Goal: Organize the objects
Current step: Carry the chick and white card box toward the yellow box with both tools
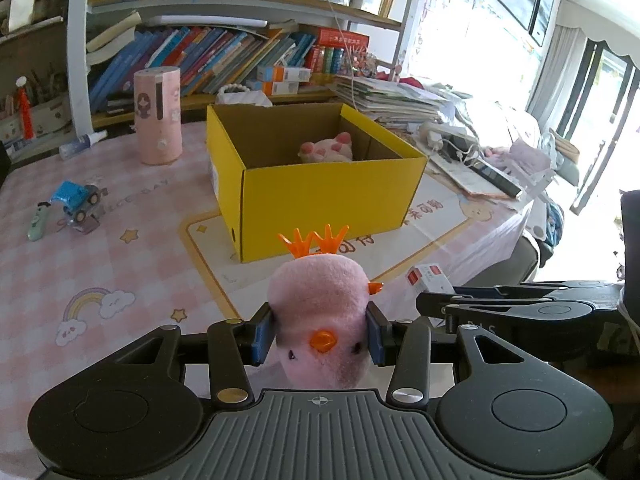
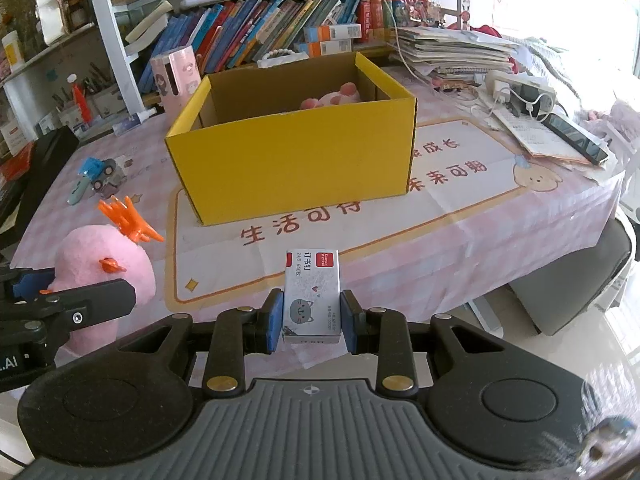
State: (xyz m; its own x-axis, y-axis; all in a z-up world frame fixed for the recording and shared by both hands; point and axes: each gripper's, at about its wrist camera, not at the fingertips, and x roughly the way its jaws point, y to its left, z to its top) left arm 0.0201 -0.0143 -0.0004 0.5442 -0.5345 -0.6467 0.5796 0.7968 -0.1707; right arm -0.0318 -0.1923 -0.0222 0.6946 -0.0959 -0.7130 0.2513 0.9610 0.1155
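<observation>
My left gripper point(image 1: 319, 334) is shut on a pink plush chick point(image 1: 320, 304) with orange feet and beak, held above the table's near edge in front of the yellow cardboard box point(image 1: 332, 196). The chick also shows in the right wrist view point(image 2: 100, 276). My right gripper point(image 2: 312, 318) is shut on a small white staples box point(image 2: 312, 292) with a cat drawing, held near the table's front edge; it also shows in the left wrist view point(image 1: 428, 276). The yellow box point(image 2: 296, 164) is open, with a pink plush point(image 2: 336, 100) inside at its back right.
A blue toy truck point(image 1: 78, 198) and a green toy point(image 1: 38, 220) lie at the left of the table. A pink cylinder point(image 1: 157, 116) stands behind the box. Stacked papers point(image 2: 452, 52), a power strip point(image 2: 520, 92) and a phone point(image 2: 576, 138) crowd the right. Bookshelves line the back.
</observation>
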